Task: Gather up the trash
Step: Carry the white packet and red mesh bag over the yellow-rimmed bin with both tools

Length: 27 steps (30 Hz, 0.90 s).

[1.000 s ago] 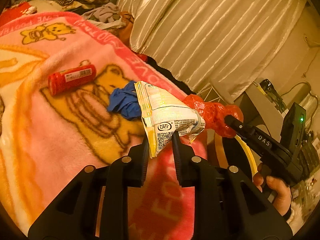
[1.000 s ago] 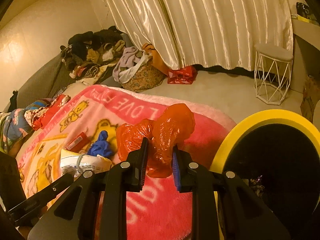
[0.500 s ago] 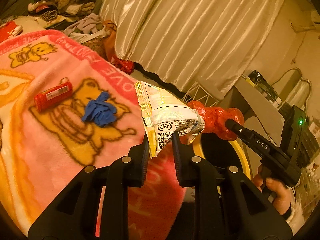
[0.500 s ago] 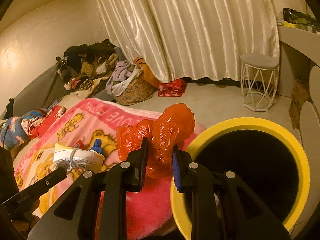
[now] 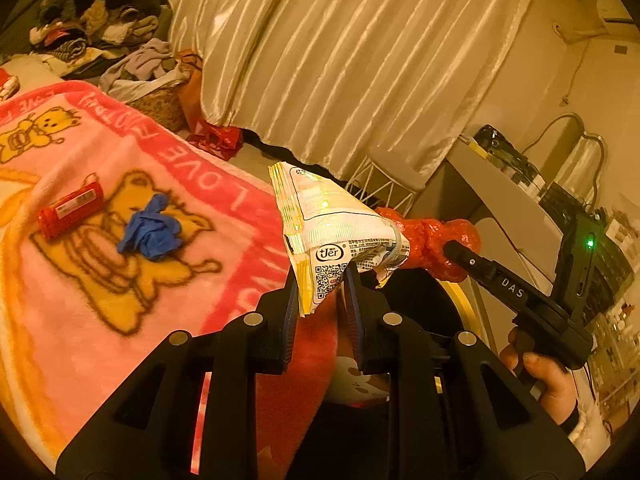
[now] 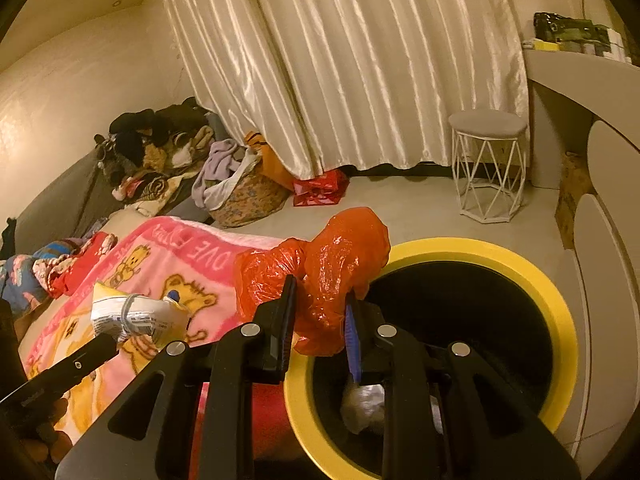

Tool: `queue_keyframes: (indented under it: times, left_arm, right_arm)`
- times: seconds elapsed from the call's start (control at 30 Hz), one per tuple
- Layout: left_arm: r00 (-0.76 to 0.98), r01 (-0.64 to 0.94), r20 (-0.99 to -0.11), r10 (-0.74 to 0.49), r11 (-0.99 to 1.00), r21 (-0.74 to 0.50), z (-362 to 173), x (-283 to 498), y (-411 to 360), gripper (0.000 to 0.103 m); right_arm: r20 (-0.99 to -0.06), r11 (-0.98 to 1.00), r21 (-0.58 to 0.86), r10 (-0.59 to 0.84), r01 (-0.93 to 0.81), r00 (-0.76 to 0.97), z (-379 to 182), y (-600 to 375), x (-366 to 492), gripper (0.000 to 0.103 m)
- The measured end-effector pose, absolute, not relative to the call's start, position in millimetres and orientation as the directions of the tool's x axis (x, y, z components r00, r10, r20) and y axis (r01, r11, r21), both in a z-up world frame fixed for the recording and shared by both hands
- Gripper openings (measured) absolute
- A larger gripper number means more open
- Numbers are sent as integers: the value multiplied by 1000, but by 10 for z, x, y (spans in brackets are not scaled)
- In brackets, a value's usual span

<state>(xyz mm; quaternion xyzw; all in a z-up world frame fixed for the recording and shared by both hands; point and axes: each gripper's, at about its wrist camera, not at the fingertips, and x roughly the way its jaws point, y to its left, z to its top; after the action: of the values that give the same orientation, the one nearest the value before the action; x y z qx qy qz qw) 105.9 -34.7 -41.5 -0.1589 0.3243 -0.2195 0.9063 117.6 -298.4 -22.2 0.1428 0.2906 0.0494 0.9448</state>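
My left gripper [image 5: 322, 286] is shut on a crumpled white and yellow snack wrapper [image 5: 328, 228], held up over the edge of the pink teddy-bear blanket [image 5: 120, 280]. My right gripper [image 6: 320, 300] is shut on a crumpled red plastic bag [image 6: 320, 272], which hangs over the near rim of a yellow-rimmed black bin [image 6: 532, 276]. White crumpled trash [image 6: 364, 404] lies inside the bin. On the blanket lie a red tube [image 5: 70, 210] and a blue glove [image 5: 150, 230]. The left wrist view shows the right gripper [image 5: 448, 246] with the red bag [image 5: 428, 240]; the right wrist view shows the wrapper [image 6: 132, 316].
A white wire stool [image 6: 488, 168] stands by the cream curtain [image 6: 340, 60]. A clothes pile [image 6: 160, 148], a basket [image 6: 244, 196] and a red bag [image 6: 320, 188] sit on the floor left of it. A grey desk [image 6: 580, 92] is at the right.
Both grippers carried their trash away from the blanket toward the bin, which now fills more of the right wrist view. The tube and glove stayed on the blanket.
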Motion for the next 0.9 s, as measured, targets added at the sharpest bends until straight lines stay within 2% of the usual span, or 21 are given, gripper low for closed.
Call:
queue_keyframes:
  times: [0.9]
  left_arm:
    - [656,421,-524,-543,840,-343,-340,958,-953,16]
  right_arm:
    - [-507,942,322,84,98,858,-156,-3443,920,21]
